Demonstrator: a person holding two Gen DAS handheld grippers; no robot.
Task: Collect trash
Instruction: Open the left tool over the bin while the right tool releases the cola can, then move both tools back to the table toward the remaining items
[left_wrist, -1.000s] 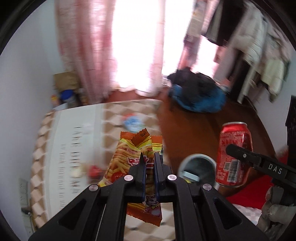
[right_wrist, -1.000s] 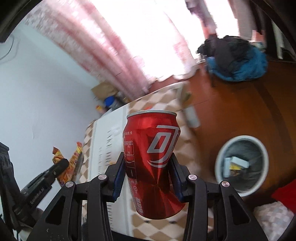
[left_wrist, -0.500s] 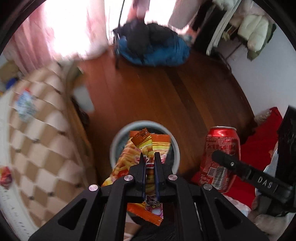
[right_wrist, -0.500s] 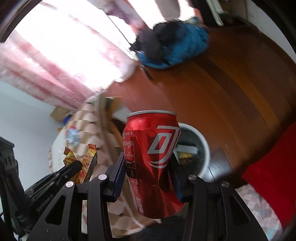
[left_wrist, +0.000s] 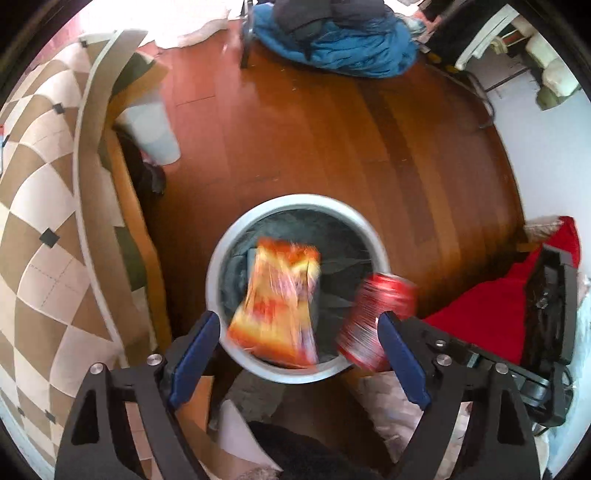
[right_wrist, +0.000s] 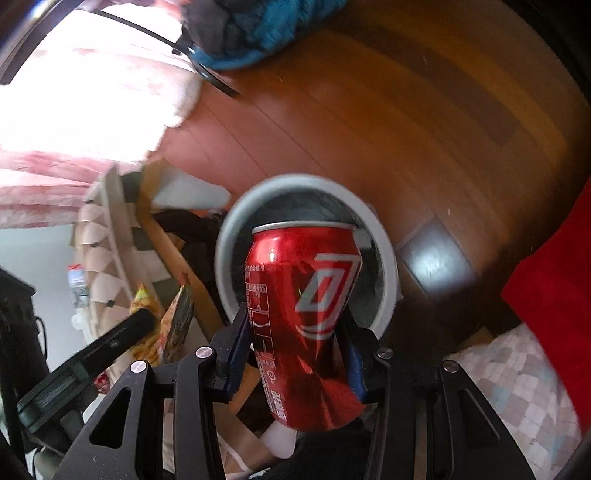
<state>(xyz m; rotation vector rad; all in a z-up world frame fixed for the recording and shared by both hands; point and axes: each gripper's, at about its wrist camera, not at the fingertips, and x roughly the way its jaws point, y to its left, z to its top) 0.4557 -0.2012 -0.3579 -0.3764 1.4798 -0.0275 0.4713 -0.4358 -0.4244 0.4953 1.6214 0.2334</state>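
My left gripper (left_wrist: 295, 332) is open above a round grey trash bin (left_wrist: 221, 258) on the wooden floor. The orange and yellow snack wrapper (left_wrist: 280, 295) is blurred, free of the fingers, over the bin's mouth. A red soda can (left_wrist: 376, 317) shows blurred at the bin's right rim. In the right wrist view my right gripper (right_wrist: 295, 325) is shut on the red soda can (right_wrist: 299, 317), upright, over the same bin (right_wrist: 388, 258). The wrapper (right_wrist: 162, 325) and the left gripper's finger (right_wrist: 122, 332) show at lower left there.
A table with a checkered brown and white cloth (left_wrist: 40, 206) stands at the left. A pale container (left_wrist: 151, 133) sits beside it on the floor. A blue and dark heap of clothes (left_wrist: 332, 33) lies at the far side. Red fabric (left_wrist: 491, 314) lies at the right.
My left gripper has opened and let go of the snack wrapper, which now drops over the bin. Both grippers have tilted down closer over the bin. The right gripper still holds the can.
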